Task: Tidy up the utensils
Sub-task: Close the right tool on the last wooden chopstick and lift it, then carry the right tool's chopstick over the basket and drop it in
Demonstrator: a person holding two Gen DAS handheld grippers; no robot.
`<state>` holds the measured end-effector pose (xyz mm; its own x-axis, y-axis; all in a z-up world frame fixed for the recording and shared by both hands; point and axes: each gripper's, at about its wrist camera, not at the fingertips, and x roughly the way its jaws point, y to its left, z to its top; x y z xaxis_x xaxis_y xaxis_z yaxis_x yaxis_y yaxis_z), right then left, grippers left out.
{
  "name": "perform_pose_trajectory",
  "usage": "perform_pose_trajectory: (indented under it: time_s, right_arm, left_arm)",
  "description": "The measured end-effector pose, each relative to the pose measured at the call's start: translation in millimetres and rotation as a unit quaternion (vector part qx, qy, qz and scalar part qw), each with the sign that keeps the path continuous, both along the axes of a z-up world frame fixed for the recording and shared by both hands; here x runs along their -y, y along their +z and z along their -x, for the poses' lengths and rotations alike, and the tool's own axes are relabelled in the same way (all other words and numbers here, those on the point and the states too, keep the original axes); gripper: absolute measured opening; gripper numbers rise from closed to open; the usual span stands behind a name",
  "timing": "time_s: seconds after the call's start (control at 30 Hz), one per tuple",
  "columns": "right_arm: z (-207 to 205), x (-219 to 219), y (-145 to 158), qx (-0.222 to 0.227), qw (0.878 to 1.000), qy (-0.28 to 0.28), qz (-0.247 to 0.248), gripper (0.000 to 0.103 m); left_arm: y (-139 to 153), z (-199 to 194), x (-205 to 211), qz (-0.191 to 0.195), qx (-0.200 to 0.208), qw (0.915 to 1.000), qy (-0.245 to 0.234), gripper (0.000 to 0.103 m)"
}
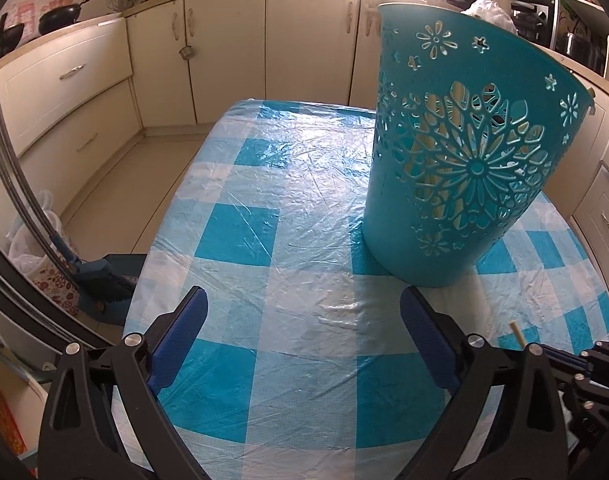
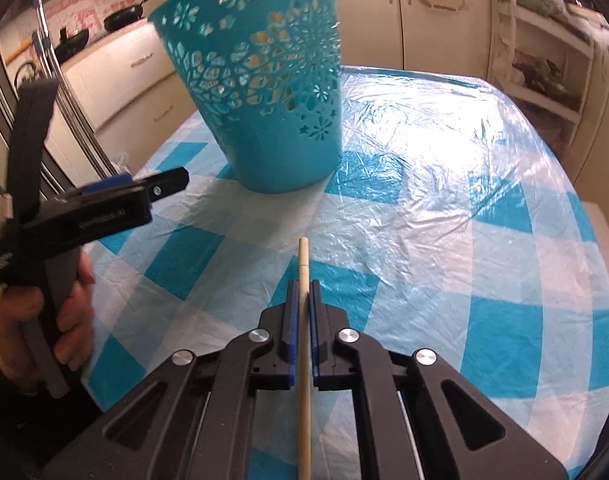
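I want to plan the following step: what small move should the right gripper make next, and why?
Probably lift the thin wooden stick toward the teal perforated plastic basket: the right gripper is shut on it, while the basket stands upright ahead on the checked tablecloth.

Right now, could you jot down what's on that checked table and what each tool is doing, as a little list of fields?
Surface: table with blue-and-white checked plastic cover
Container: teal cut-out basket, upright on the table
Inside basket: pale sticks showing through the cut-outs
Left tool: wide open, holding nothing
Right tool: shut on a wooden chopstick
Loose utensils on table: none visible
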<state>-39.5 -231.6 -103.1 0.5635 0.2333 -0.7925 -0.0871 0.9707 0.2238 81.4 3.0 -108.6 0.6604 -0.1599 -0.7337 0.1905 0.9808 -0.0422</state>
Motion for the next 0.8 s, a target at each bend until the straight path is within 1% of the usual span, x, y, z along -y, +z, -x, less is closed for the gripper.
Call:
perform_pose_trajectory:
  time_s: [0.13,0.3,0.4,0.6,0.8]
  right_arm:
    - [10.9,12.4,19.9,0.021,0.998,-0.006,-0.052,0.006]
    - [11.8,16.8,50.3,0.058,0.995,-0.002,-0.087,0.006]
    - [10.7,12.0,60.5,0.076,0.993,0.003,-0.092,0.006]
    - [8.4,11.2,63.3,0.087,0.990,0.000,-0.108,0.006]
    - [15.7,8.9,89.7,0.124,0.985,0.006,-0.119,0.006]
  left_arm:
    - [-1.1,-0.9,1.5,-0.004,-0.003,1.0000,-0.002,0.093]
    - [-2.7,-2.4,2.6,-0.006,-0.006,1.0000,-0.002,0.093]
    - [-3.6,-3.4,2.2,-0.006,-0.008,1.0000,-0.002,0.094]
    - [-4.1,-3.9,2.2,-0.005,-0.009,0.9999,-0.001,0.094]
    - [-6.0,-4.7,3.7,-0.007,-0.010,0.9999,-0.002,0.094]
